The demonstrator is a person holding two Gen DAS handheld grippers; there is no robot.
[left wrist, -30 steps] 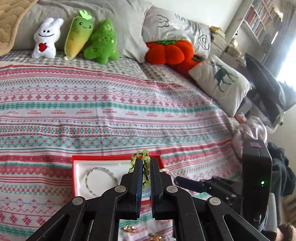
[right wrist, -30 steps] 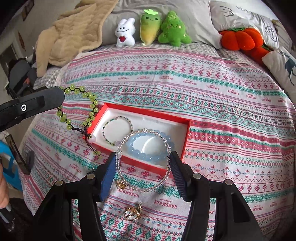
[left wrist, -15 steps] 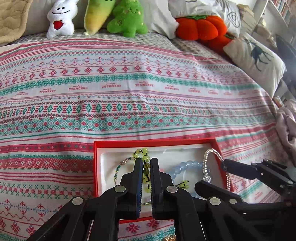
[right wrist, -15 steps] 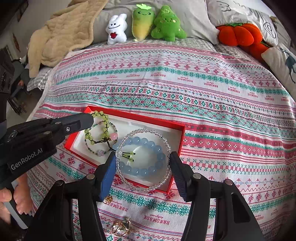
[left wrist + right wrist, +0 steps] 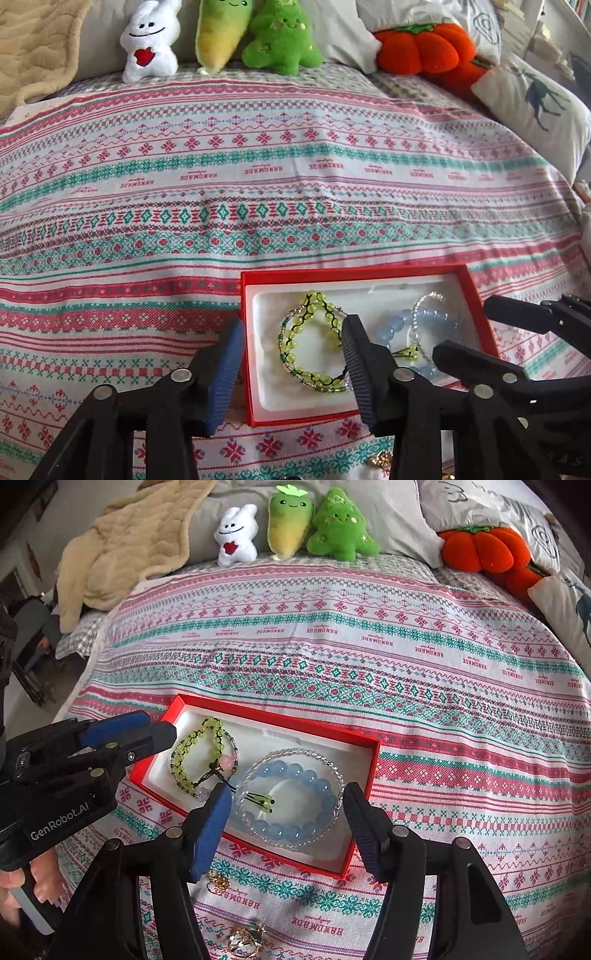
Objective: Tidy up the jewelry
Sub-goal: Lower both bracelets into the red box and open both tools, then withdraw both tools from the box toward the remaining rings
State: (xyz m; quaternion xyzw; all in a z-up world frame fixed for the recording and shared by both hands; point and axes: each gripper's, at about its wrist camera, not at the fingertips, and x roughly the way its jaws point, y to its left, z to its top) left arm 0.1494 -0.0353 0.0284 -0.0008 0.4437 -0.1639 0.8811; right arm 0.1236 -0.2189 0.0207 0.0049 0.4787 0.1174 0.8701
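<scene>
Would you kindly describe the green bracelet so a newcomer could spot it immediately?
On the patterned bedspread lies a red box with a white lining. At its left end lies the green beaded bracelet, knotted on black cord; its neighbours, the blue bead bracelet and clear bead bracelet, are rounder and paler.

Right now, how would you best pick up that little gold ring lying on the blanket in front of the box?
Probably by its thin band, from straight above. The gold ring lies low on the soft bedspread, outside the red box, so the right gripper, now open, should straddle the band and pinch it.
</scene>
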